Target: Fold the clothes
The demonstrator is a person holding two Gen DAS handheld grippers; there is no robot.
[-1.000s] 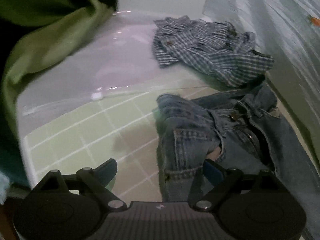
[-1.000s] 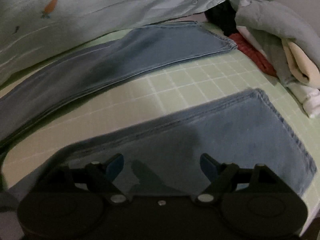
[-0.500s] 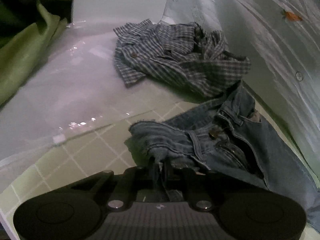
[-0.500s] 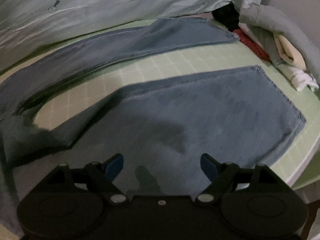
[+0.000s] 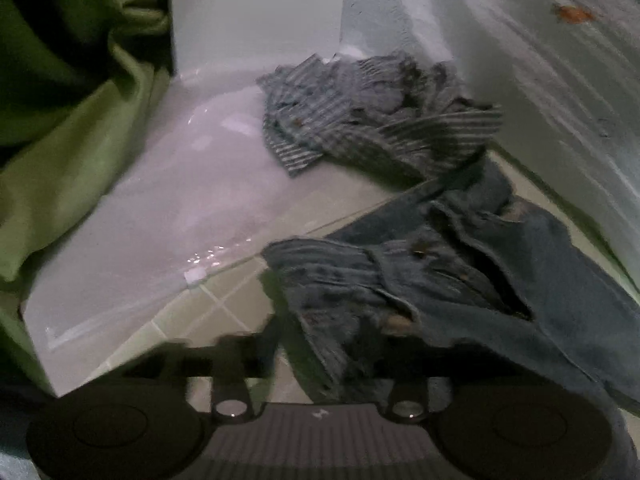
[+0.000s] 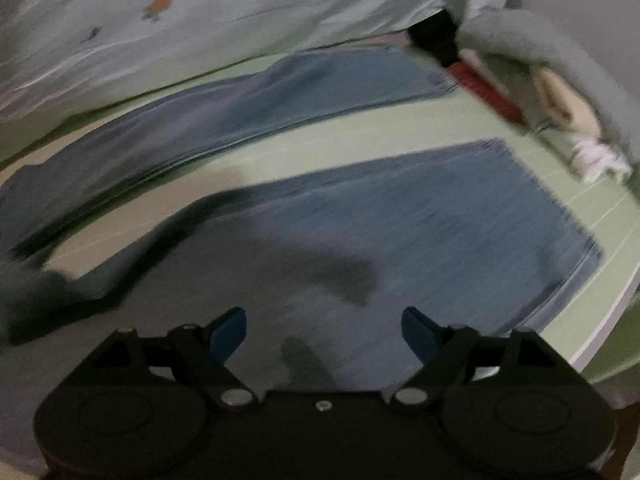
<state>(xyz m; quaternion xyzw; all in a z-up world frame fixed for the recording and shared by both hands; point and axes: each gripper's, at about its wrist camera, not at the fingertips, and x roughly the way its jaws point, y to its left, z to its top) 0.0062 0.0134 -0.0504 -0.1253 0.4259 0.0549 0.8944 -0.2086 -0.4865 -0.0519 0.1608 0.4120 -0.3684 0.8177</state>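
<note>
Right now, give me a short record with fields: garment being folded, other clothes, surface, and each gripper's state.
garment: blue denim jeans, waist by the left gripper, legs spread apart under the right gripper
other clothes: crumpled blue-and-white checked shirt beyond the waist; folded pile past the leg hems
surface: pale green gridded mat
left gripper: jaws opening, waistband denim between them
right gripper: open, empty, above the near leg

The left tongs (image 5: 320, 344) point steeply down, blurred, jaws opening with denim bunched between them. The right tongs (image 6: 323, 330) also tilt downward, their blue fingertips (image 6: 228, 330) spread wide, nothing between them.
</note>
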